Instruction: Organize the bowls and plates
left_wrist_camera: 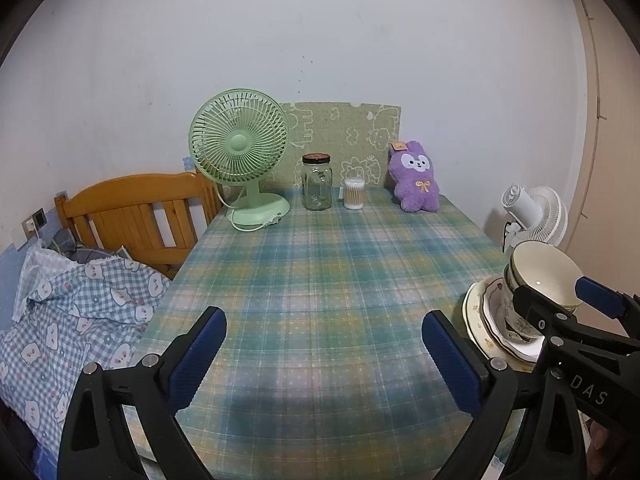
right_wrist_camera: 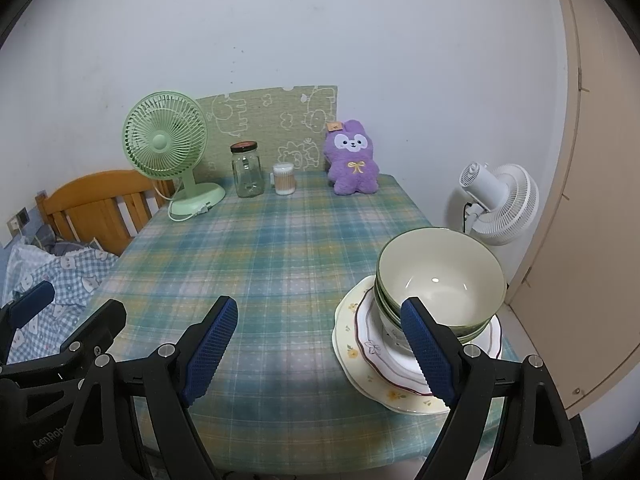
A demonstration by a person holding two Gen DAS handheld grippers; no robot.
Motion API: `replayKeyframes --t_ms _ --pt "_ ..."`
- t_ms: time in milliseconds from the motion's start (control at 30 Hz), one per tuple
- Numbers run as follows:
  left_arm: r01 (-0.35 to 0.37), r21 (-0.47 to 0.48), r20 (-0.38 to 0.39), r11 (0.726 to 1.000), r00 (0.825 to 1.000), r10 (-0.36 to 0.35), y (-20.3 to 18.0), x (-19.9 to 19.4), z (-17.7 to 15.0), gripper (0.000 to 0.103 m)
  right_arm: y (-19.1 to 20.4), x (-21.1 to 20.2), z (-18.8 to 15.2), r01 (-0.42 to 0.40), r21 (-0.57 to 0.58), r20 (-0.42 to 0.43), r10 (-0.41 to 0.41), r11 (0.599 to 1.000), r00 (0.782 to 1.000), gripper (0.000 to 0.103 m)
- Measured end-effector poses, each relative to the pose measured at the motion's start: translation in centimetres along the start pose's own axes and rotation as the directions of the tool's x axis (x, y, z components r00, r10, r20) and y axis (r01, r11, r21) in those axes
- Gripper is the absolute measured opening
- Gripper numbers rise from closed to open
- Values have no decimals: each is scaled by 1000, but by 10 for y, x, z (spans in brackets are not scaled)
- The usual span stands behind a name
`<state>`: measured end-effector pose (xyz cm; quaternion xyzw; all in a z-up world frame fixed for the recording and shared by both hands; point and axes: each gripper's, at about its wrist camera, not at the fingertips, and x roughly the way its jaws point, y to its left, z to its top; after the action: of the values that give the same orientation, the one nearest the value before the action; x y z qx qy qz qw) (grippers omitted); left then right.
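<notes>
Two grippers are up over the table (right_wrist_camera: pixel 280 264), both with jaws spread wide and nothing between them. Left gripper (left_wrist_camera: pixel 324 354) hangs above bare plaid cloth. Right gripper (right_wrist_camera: pixel 320 346) sits near the table's right front corner, its right finger (right_wrist_camera: pixel 426 352) in front of the dish stack from this angle; can't tell if it's actually touching.

All the dishes are in one pile on that corner: bowls (right_wrist_camera: pixel 440 280) nested together, green-rimmed, sitting on a white plate (right_wrist_camera: pixel 372 344) with a dark wavy edge, which sits on a bigger cream plate (right_wrist_camera: pixel 352 364) with little yellow flowers.

Back by the wall from left to right: green fan (right_wrist_camera: pixel 166 140), jar (right_wrist_camera: pixel 247 170), tub of cotton swabs (right_wrist_camera: pixel 284 179), purple plush (right_wrist_camera: pixel 352 158). White fan (right_wrist_camera: pixel 500 204) stands off past the table's right edge.
</notes>
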<state>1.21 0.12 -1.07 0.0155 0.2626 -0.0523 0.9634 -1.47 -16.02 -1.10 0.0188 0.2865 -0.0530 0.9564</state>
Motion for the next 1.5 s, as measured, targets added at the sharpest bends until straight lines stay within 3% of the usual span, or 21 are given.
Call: replayKeyframes --t_ms 1500 --pt "-15 -23 -18 1000 1000 15 3 2 -1 103 2 5 -1 -13 -10 -21 13 1000 1000 86"
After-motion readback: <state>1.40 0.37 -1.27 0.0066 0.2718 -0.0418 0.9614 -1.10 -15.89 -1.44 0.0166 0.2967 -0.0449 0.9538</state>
